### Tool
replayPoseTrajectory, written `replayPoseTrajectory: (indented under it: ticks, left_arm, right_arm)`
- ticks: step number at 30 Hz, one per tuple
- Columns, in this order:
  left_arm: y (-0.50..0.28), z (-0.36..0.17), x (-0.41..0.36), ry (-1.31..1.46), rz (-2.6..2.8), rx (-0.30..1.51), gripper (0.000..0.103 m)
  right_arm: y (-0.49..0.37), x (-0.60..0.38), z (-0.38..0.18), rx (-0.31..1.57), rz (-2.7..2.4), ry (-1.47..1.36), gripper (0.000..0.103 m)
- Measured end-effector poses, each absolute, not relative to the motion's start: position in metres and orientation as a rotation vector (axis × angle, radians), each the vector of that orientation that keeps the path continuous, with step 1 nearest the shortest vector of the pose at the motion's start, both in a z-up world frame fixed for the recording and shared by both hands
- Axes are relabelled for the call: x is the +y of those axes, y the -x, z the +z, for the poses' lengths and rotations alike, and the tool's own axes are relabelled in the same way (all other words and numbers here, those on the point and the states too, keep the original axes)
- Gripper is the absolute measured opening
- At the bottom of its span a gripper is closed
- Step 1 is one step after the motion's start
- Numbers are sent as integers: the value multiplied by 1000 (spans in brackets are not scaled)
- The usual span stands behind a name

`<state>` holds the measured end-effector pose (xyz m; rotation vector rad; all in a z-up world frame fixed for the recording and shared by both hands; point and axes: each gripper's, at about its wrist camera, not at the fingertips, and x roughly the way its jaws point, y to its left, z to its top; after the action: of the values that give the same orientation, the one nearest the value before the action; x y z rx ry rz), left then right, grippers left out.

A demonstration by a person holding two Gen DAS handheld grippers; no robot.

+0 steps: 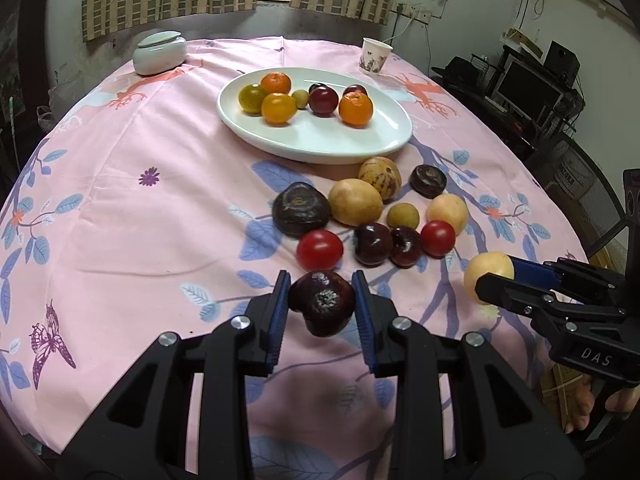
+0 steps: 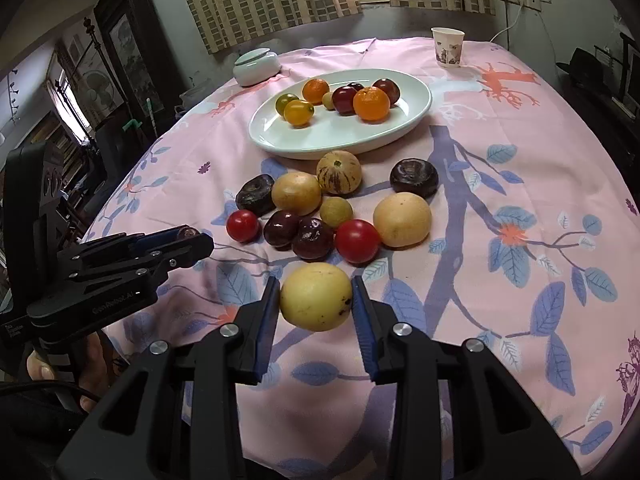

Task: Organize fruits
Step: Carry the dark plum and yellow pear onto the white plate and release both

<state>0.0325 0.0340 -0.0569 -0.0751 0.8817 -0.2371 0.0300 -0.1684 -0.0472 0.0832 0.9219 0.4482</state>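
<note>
Holding two fruits at once, we have the dark plum (image 1: 322, 303) clamped between the pads of the left tool (image 1: 321, 305) and the pale yellow fruit (image 2: 316, 297) clamped in the right tool (image 2: 316, 298), both lifted clear of the pink cloth on the tabletop (image 2: 520, 128). Ahead lies the white oval plate (image 1: 320, 146), already carrying four orange and yellow citrus-like fruits, a small greenish one and three dark plums, with its near half bare. Between us and the plate a loose cluster waits on the cloth: two red tomatoes (image 1: 320, 250), two plums, three yellow fruits, a striped one, a small round one and two dark flattened ones. We judge the job under halfway done, with these two carries next. A lidded jar (image 1: 160, 53) and paper cup (image 1: 376, 56) stand beyond.
</note>
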Motion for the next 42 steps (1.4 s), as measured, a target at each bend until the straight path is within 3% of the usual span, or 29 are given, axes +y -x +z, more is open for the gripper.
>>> replayPoseTrajectory:
  ticks: [19,29,35,42]
  left_arm:
    - [-54,-44,42,61,-227,880,31]
    - [-198,14,40,39,-222,869,32]
    - [-275,-6,32,59,-169,952,32]
    - [-303,-32,32,71,-166,1004,32]
  right_arm:
    - [-62,-163,-32,912,492,-43,36]
    - [-174,-140,0,858,542,23,36]
    - [-230,-112,-18,915,580,19,36]
    - [-255,-98,-32,931,566,75,36]
